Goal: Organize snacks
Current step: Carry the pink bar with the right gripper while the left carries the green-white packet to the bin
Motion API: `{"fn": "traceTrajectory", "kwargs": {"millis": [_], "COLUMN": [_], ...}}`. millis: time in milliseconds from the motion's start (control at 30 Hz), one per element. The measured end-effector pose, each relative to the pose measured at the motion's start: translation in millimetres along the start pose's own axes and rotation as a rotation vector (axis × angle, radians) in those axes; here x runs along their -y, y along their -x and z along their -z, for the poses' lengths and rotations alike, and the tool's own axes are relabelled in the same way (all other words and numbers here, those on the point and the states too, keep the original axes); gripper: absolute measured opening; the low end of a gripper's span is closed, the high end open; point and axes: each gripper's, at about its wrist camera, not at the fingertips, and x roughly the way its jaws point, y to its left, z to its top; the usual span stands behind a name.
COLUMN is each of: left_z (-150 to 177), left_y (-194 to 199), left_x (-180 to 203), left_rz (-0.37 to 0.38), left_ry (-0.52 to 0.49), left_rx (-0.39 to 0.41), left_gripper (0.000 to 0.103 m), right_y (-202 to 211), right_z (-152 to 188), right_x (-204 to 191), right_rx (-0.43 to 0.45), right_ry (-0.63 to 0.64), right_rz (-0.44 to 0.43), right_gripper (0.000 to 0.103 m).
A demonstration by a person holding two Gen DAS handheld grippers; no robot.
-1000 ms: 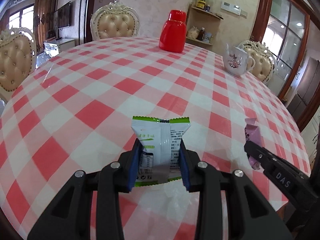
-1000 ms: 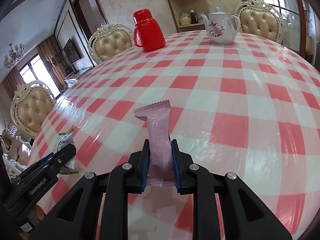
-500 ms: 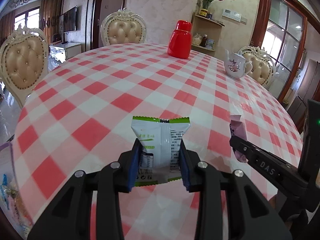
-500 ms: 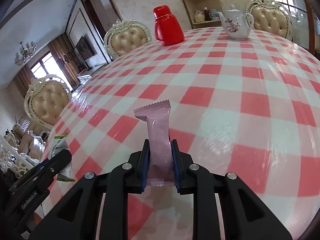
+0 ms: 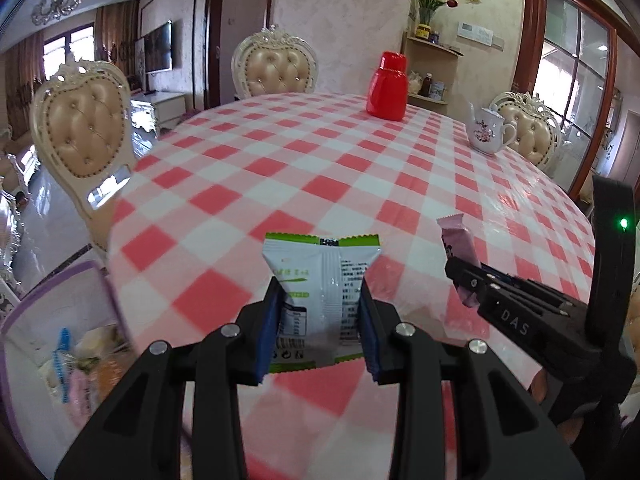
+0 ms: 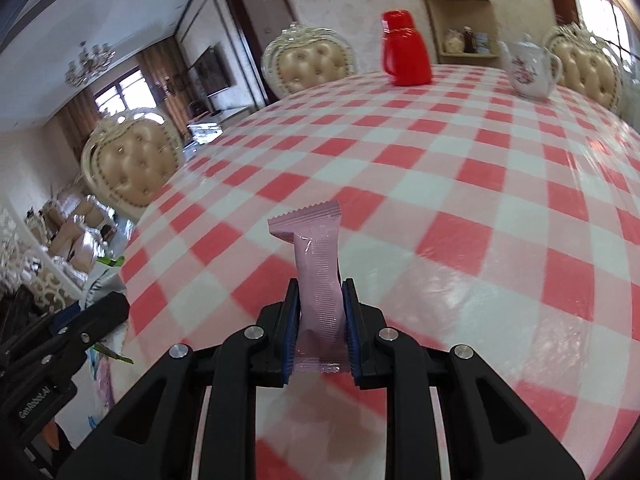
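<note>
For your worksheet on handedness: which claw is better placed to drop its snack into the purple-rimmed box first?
Left. The left claw, gripping the green-and-white packet, sits nearest the box.

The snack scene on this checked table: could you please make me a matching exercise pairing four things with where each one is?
Things:
1. green-and-white snack packet
2. pink snack bar
3. red jug
4. white floral teapot

Places:
A. standing at the table's far right edge, before a chair
B. clamped in the right hand-held gripper
C. standing at the table's far side, near the wall shelf
D. clamped in the left hand-held gripper

Pairs: 1-D, 2-B, 3-C, 4-A
</note>
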Motion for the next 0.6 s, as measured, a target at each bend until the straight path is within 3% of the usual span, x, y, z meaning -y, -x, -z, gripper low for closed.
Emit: {"fn": "traceTrajectory", "kwargs": {"millis": [233, 600], "left_z": [12.1, 25.6], "left_y": [28.7, 69.3], "left_x": [-41.3, -135.0], "left_rz": [-0.004, -0.127], "left_ry": [0.002, -0.003], "left_rx": [-0.002, -0.024], "left_gripper": [0.036, 0.036], "right_y": [24.7, 31.1], "right_z": [5.1, 32.4], "right_x": [-40.1, -129.6], "right_rx": [0.016, -0.039], "right_ry": [0.069, 0.257], "right_rz": [-0.062, -0.191], "right_gripper": [0.021, 0.021]}}
